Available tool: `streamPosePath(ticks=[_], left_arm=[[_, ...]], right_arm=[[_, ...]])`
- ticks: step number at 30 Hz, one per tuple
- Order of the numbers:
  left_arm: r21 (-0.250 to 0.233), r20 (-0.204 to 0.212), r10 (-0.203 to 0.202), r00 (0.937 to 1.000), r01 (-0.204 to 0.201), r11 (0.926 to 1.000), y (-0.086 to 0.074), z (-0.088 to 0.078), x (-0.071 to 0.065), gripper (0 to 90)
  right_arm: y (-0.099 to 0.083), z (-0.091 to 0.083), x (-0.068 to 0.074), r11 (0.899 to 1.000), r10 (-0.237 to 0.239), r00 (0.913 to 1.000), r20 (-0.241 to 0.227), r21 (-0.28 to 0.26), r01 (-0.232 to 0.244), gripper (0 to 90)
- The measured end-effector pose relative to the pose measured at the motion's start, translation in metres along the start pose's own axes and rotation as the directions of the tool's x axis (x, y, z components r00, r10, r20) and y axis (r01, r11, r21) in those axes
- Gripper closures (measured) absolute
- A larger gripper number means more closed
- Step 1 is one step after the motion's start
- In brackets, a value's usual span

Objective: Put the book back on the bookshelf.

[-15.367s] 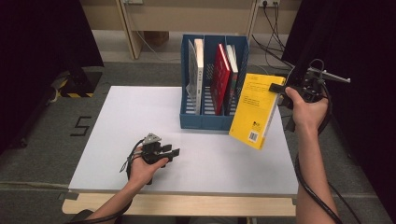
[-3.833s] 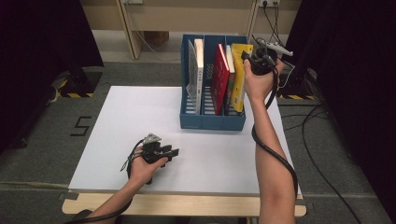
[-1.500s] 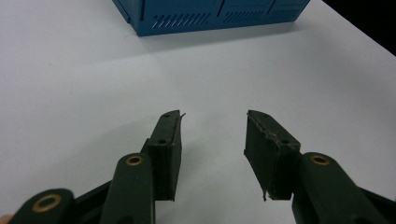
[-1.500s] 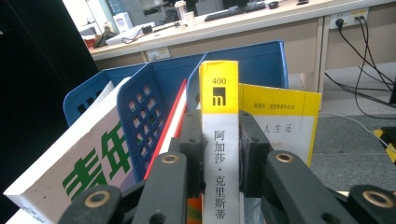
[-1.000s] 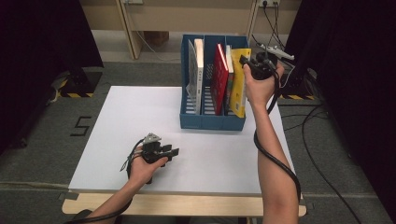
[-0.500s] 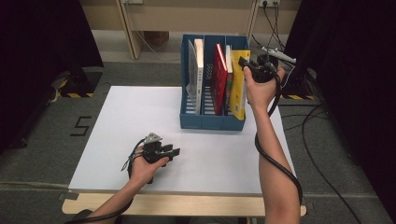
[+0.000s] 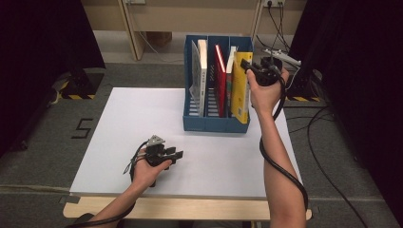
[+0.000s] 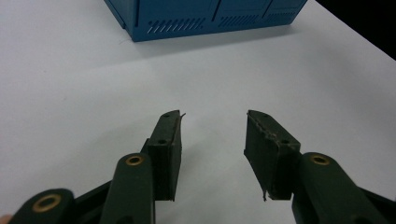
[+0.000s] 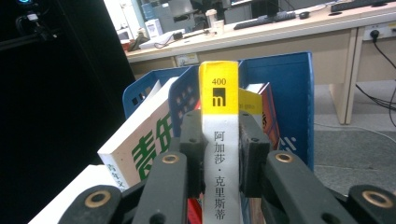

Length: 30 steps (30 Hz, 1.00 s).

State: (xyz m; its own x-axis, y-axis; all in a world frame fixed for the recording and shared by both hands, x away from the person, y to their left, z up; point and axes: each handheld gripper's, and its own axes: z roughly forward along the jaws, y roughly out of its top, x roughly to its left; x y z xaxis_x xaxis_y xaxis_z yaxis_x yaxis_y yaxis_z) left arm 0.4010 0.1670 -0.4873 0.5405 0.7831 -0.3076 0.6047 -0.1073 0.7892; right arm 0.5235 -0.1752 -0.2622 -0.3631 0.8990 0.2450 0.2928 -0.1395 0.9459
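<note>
A yellow book (image 7: 241, 90) stands upright in the rightmost compartment of the blue file rack (image 7: 209, 124). My right gripper (image 7: 247, 66) is shut on the book's upper spine. In the right gripper view both pads press the white and yellow spine (image 9: 219, 88), with the rack's walls (image 9: 280, 84) on either side. My left gripper (image 7: 178, 154) rests on the white table (image 7: 142, 109) near the front edge. In the left gripper view, that gripper (image 8: 212, 114) is open with nothing between its jaws, and it points toward the rack's base (image 8: 187, 14).
A pale book (image 7: 202, 71) fills the left compartment and a red book (image 7: 220, 76) the middle one. A white book with green characters (image 9: 140, 144) leans beside the yellow one. Cables (image 7: 328, 142) lie on the floor to the right of the table.
Long before, the right gripper held the yellow book in the air to the right of the rack; now it stands in the rack. Over the last second hardly anything moved. The left hand has stayed put.
</note>
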Motion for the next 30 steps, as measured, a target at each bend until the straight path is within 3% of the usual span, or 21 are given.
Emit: streamPosePath(ticks=[5,9,19,30], left_arm=[[0.001,0.0,0.0,1.0,0.0,1.0,0.0,0.0,0.0,55.4],[-0.001,-0.001,-0.001,1.0,0.001,1.0,0.0,-0.001,0.001,55.5],[0.001,-0.007,-0.007,0.9999,0.007,1.0,-0.001,-0.002,0.003,55.4],[0.002,-0.006,-0.008,1.0,0.008,1.0,-0.001,-0.002,0.004,55.4]], right_arm=[[0.0,0.0,-0.007,1.0,0.013,0.9998,0.012,-0.006,-0.012,76.7],[-0.001,0.002,-0.007,1.0,-0.004,0.9996,0.027,-0.011,0.005,76.7],[-0.005,0.012,-0.012,0.999,0.009,0.9957,0.092,-0.031,-0.006,76.7],[-0.008,0.023,-0.017,0.999,0.024,0.9923,0.121,-0.037,-0.019,76.6]])
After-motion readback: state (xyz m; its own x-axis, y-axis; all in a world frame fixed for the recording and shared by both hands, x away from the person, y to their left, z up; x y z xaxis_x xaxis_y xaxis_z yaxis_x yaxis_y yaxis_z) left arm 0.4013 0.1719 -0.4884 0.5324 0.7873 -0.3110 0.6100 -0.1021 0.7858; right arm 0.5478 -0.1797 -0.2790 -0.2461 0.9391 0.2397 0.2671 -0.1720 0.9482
